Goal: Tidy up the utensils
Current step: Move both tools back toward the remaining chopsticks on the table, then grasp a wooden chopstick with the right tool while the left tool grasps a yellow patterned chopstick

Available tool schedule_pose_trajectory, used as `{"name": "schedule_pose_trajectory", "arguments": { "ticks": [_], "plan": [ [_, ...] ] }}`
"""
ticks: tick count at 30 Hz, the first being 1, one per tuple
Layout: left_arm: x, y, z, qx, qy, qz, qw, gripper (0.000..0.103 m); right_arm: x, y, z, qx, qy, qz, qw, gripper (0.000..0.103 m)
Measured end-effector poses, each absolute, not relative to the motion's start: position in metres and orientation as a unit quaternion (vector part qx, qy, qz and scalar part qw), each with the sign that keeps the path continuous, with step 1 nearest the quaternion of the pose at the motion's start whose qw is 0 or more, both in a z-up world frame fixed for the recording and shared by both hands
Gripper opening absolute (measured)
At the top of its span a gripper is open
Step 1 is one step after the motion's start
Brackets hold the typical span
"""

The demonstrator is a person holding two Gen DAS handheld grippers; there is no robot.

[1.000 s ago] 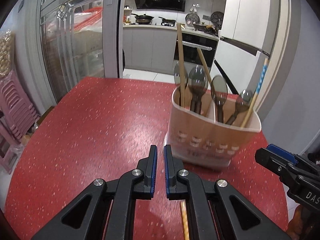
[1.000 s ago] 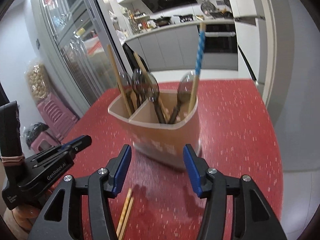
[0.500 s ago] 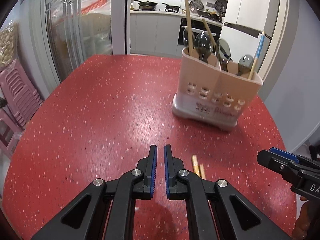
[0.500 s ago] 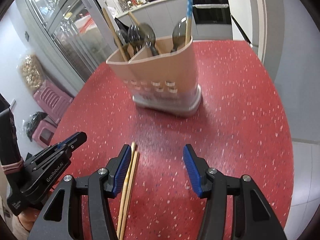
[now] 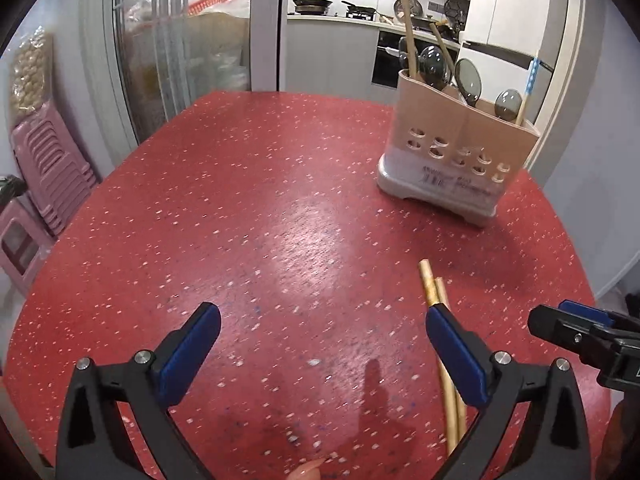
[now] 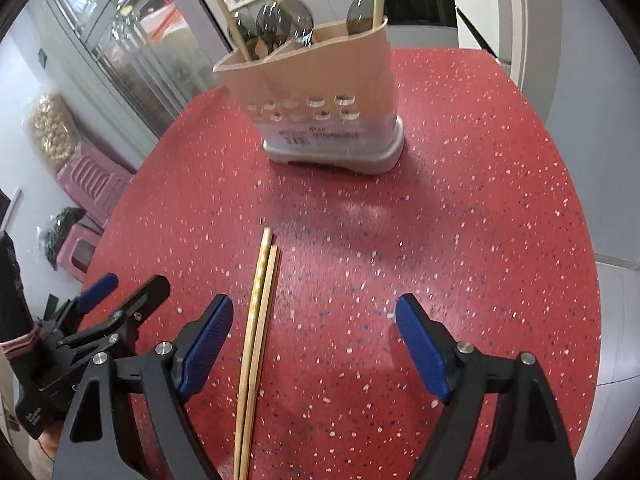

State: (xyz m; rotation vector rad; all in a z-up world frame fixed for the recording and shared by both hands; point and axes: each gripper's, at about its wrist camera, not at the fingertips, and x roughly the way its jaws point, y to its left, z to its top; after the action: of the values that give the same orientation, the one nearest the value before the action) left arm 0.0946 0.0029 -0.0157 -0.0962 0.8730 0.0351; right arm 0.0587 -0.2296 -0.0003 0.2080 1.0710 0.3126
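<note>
While both your grippers tilt down at the red table [image 6: 480, 160], the chopsticks [image 6: 258, 320] lie flat on it as a side-by-side pair, long axis running from you toward the holder [image 6: 320, 92], far tips well short of its base. Your right gripper [image 6: 314, 340] is wide and still opening, chopsticks between its fingers near the left pad, untouched. Your left gripper [image 5: 322, 344] is opening too, nothing inside; chopsticks [image 5: 434, 292] pass under its right finger.
</note>
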Motion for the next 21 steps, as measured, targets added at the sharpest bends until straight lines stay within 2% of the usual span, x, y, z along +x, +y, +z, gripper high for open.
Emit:
{"name": "schedule_pose_trajectory", "arguments": {
  "ticks": [11,16,21],
  "plan": [
    [0.083,0.029,-0.023,-0.059,0.442,0.038,0.894,0.103,0.056,-0.207,-0.025,0.061,0.557,0.139,0.817,0.085],
    [0.079,0.043,-0.028,-0.072,0.447,0.038,0.891,0.103,0.057,-0.192,-0.034,0.034,0.574,0.134,0.807,0.064],
    [0.076,0.045,-0.036,-0.079,0.448,0.041,0.890,0.103,0.055,-0.181,-0.034,0.013,0.575,0.138,0.807,0.058]
  ]
}}
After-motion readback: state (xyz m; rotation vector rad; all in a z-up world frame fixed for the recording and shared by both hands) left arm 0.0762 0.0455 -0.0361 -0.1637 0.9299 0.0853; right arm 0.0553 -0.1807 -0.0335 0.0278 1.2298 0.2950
